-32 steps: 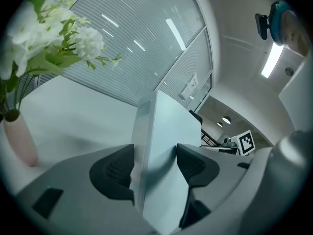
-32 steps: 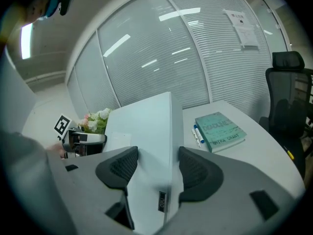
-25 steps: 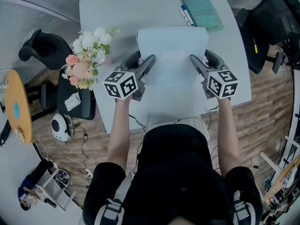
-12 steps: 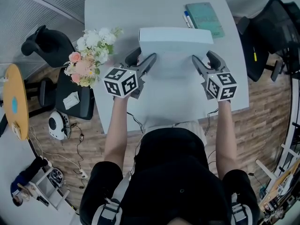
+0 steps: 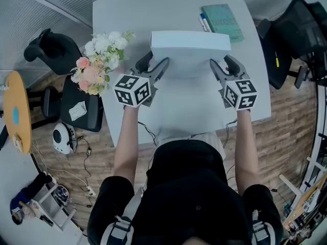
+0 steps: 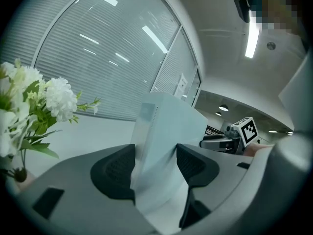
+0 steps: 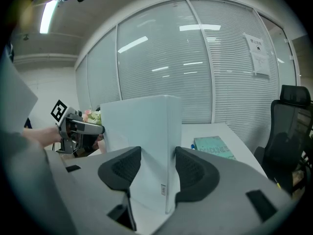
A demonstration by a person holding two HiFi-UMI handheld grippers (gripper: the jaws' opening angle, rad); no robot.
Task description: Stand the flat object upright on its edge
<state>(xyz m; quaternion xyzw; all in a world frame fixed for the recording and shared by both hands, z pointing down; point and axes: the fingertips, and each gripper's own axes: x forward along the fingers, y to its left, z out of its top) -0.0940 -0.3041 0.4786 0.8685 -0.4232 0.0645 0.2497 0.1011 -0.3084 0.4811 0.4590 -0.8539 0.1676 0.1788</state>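
A flat white box [image 5: 189,41] stands nearly upright on its long edge on the white table [image 5: 153,4], its top edge facing me. My left gripper [image 5: 157,61] holds its left end and my right gripper [image 5: 220,62] its right end. In the left gripper view the box [image 6: 168,126] runs between the pads of the left gripper [image 6: 155,163], which touch both faces. In the right gripper view the box's end [image 7: 137,126] sits between the pads of the right gripper [image 7: 158,168]; those jaws have just been closing on it.
A bunch of white and pink flowers [image 5: 99,60] stands close to the left gripper. A teal book [image 5: 222,18] and a pen [image 5: 204,20] lie behind the box at the right. A black chair [image 5: 301,24] stands beyond the table's right edge.
The box has tipped up from a leaning slant to nearly upright, so its broad face now shows as a narrow top edge. Both grippers stay at its ends.
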